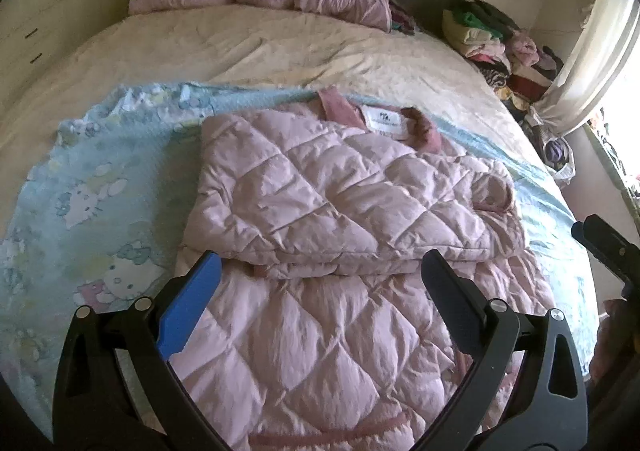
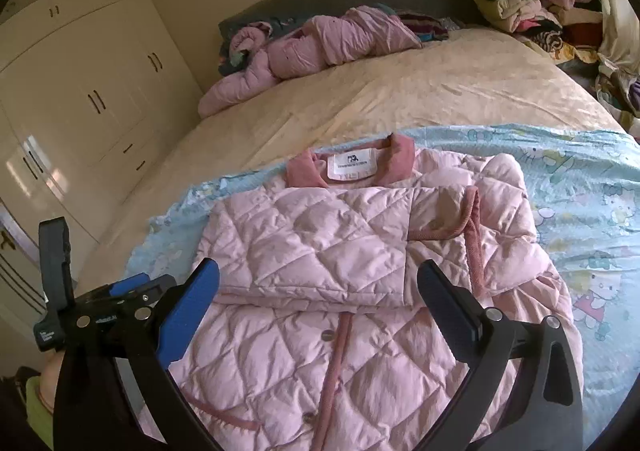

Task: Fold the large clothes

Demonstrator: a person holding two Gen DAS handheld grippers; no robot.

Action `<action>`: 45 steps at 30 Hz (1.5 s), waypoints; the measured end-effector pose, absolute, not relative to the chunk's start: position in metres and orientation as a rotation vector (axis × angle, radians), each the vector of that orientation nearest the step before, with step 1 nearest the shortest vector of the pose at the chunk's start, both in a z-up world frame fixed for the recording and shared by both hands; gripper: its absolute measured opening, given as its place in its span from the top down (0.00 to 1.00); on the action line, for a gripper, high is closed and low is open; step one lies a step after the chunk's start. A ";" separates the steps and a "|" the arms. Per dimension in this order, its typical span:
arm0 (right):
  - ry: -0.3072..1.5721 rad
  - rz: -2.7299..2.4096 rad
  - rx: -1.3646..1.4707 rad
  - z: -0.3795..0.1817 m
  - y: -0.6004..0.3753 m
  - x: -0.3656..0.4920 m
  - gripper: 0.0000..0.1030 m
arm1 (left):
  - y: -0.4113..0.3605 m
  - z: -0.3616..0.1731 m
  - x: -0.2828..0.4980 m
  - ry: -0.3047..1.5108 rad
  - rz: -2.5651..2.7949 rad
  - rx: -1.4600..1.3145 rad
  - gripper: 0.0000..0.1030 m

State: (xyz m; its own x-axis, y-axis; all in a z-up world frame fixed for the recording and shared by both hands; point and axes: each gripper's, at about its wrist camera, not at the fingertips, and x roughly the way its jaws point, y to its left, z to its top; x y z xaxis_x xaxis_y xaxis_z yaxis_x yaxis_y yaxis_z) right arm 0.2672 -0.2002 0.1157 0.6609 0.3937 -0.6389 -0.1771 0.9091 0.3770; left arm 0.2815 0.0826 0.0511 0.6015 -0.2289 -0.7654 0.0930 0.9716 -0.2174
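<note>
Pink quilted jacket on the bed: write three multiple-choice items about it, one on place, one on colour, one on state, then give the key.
1. The pink quilted jacket lies on:
A. a bare wooden floor
B. a light blue cartoon-print blanket
C. a chair

2. The collar is:
A. dusty rose, darker than the body
B. green
C. black

3. The left gripper and the right gripper are:
A. both shut on the jacket
B. one shut, one open
C. both open, holding nothing

Key: 1 B, the blue blanket shows around the jacket on both sides. 2 A, the collar around the white label is a deeper pink. 3 C, each view shows wide-apart fingers above the fabric with nothing pinched.
</note>
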 end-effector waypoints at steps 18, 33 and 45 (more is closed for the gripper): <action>0.689 0.328 0.271 0.149 -0.210 0.191 0.04 | 0.079 0.096 0.204 0.800 -0.238 -0.115 0.09; 0.677 0.331 0.257 0.149 -0.231 0.145 0.04 | 0.098 0.086 0.156 0.784 -0.195 -0.132 0.09; 0.705 0.318 0.251 0.132 -0.256 0.116 0.04 | 0.116 0.063 0.124 0.811 -0.131 -0.146 0.09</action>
